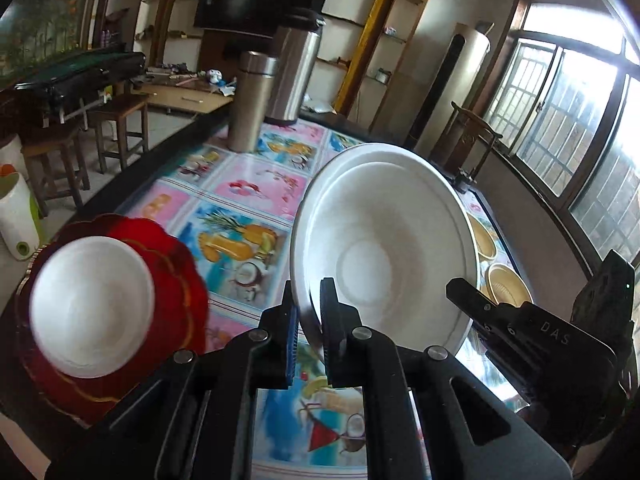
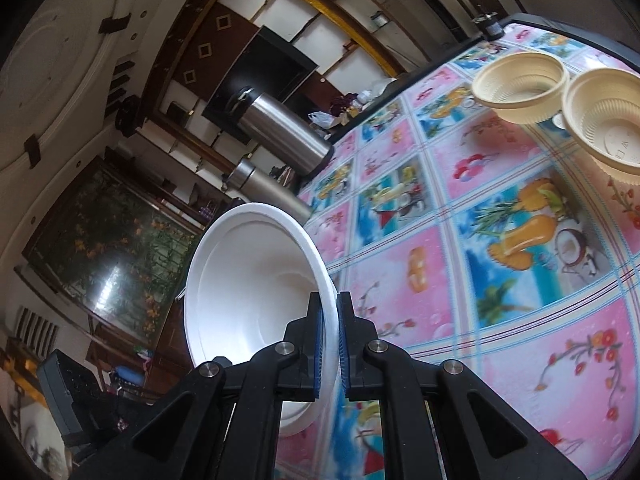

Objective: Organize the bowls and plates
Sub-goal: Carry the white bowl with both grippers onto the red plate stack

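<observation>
My left gripper [image 1: 310, 308] is shut on the near rim of a tilted white bowl [image 1: 384, 248] held above the table. One of the right gripper's fingers [image 1: 472, 300] reaches that bowl's right rim. In the right wrist view my right gripper [image 2: 329, 316] is shut on the rim of a white bowl [image 2: 252, 280] that faces the camera on its side. A second white bowl [image 1: 92, 304] rests on a red scalloped plate [image 1: 180, 280] at the near left. Two cream ribbed bowls [image 2: 520, 84] [image 2: 608, 132] stand on the table's far side.
The table wears a bright fruit-print cloth [image 1: 244, 200]. Two steel flasks [image 1: 252, 100] [image 1: 296, 72] stand at its far end. Wooden stools [image 1: 120, 128] and a white bin [image 1: 16, 220] sit on the floor to the left. Windows line the right wall.
</observation>
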Motion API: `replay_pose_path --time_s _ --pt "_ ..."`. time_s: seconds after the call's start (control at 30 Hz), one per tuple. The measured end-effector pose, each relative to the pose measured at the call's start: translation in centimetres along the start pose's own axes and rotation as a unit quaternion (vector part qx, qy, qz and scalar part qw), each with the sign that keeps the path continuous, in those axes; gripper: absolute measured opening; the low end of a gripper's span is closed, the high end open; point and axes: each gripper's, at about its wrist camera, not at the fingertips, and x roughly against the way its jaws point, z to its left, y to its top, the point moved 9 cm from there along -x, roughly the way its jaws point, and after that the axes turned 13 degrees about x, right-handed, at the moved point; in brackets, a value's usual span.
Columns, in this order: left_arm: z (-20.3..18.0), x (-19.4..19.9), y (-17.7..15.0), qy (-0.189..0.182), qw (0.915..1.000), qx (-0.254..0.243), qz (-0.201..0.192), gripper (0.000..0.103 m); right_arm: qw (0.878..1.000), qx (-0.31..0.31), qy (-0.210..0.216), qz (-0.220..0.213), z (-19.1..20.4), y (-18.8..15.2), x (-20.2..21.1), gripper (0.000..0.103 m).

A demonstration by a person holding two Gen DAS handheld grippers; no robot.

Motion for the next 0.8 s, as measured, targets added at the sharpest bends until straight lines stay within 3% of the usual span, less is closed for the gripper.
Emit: replay_pose_path --time_s 0.2,0.37,0.6,0.8 --pt "3.6 2.9 1.9 0.009 0.9995 0.016 -0.026 0.009 0.999 0.024 0.031 0.017 5.5 -0.7 -1.5 0.007" --pt "8.0 5.4 3.7 0.037 0.9982 0.018 -0.043 0.010 0.996 0.056 0.055 0.040 10.8 -2.5 -3.8 0.007" --pt "13.1 6.5 4.2 0.068 0.9967 0.029 -0.034 0.010 0.991 0.077 0.072 0.085 15.0 -6.5 -7.0 0.007" --pt "16.1 5.2 2.8 0.082 0.9953 0.053 0.003 0.010 0.988 0.076 0.064 0.121 14.9 -9.2 -9.5 0.007"
